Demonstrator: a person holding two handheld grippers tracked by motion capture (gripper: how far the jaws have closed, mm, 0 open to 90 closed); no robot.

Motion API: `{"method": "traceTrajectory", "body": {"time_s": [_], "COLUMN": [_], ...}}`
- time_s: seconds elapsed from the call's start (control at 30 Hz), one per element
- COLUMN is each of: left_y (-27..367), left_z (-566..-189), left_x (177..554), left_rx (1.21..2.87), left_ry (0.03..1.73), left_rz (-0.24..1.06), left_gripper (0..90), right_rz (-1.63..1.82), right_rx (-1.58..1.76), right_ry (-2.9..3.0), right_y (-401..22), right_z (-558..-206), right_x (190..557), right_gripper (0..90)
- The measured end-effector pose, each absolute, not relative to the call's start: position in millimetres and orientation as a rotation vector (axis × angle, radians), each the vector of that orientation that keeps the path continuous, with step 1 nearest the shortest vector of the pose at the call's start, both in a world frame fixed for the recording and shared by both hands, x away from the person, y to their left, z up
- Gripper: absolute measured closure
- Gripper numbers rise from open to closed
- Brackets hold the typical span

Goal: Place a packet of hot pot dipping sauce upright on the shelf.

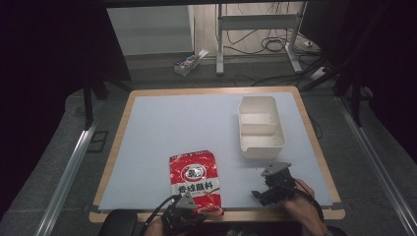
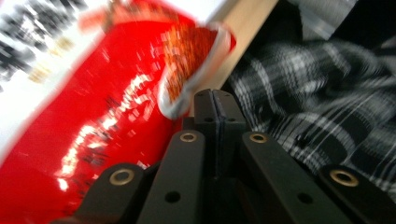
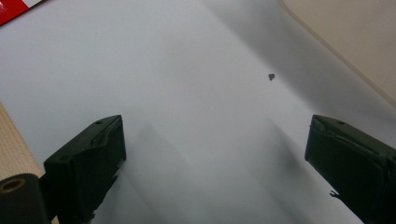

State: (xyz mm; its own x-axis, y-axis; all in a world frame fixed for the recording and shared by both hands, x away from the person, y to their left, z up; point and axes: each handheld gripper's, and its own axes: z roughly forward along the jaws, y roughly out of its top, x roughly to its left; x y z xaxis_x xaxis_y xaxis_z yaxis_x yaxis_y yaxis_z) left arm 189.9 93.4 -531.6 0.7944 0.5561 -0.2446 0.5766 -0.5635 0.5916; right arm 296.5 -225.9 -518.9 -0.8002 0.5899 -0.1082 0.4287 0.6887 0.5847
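Pale blue matting covers the desk (image 1: 187,123), which has a wooden rim and stands in a dark room with a grey floor.

Nearest, at the front edge in the high view, the left tool (image 1: 186,211) sits at the bottom end of a red pouch (image 1: 195,181). Its own view shows what the high one cannot: the two jaws are clenched flat against each other with nothing between them (image 2: 215,105), their tips right at the pouch's rounded white-edged corner (image 2: 116,116), which lies at the wooden rim. Whether the tips touch the pouch I cannot tell, since that picture is blurred and the print is unreadable. A checked sleeve (image 2: 317,98) lies beyond the rim there.

To the right, a hand (image 1: 300,206) holds the right tool (image 1: 268,189) low over bare mat, well apart from the pouch. In its own view the jaws stand released, wide apart, with only mat and a small dark speck (image 3: 271,76) between them; a sliver of red is cut off at the top left corner.

Farther back on the right stands a cream box (image 1: 260,128) with a divider, empty. The right tool's view catches just its pale wall (image 3: 355,42).

Beyond the desk, the high view shows white table legs (image 1: 255,34), cables and a small carton (image 1: 189,62) on the floor.
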Motion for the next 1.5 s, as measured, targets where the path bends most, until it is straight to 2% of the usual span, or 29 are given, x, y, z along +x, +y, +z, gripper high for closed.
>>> {"method": "traceTrajectory", "body": {"time_s": [0.1, 0.33, 0.9, 1.0, 1.07, 1.5], "left_y": [95, 106, 137, 141, 143, 162], "left_z": [-536, -532, -531, -532, -531, -532], "left_x": [189, 194, 214, 218, 220, 248], "left_rx": [2.351, 2.352, 2.29, 2.269, 2.268, 2.22], "left_ry": [0.853, 0.858, 0.967, 0.976, 0.993, 1.076], "left_rz": [0.003, 0.014, 0.073, 0.046, 0.092, 0.14], "left_gripper": [89.8, 89.9, 90.0, 90.0, 90.0, 90.0], "right_rz": [0.798, 0.796, 0.801, 0.803, 0.805, 0.834], "right_rx": [0.815, 0.819, 0.813, 0.812, 0.812, 0.819], "right_ry": [2.613, 2.612, 2.612, 2.612, 2.609, 2.611], "right_y": [-226, -226, -226, -226, -226, -226], "right_z": [-519, -519, -519, -519, -519, -519], "right_x": [296, 296, 297, 297, 297, 298], "right_gripper": [5.2, 5.2, 5.2, 5.2, 5.2, 5.1]}}
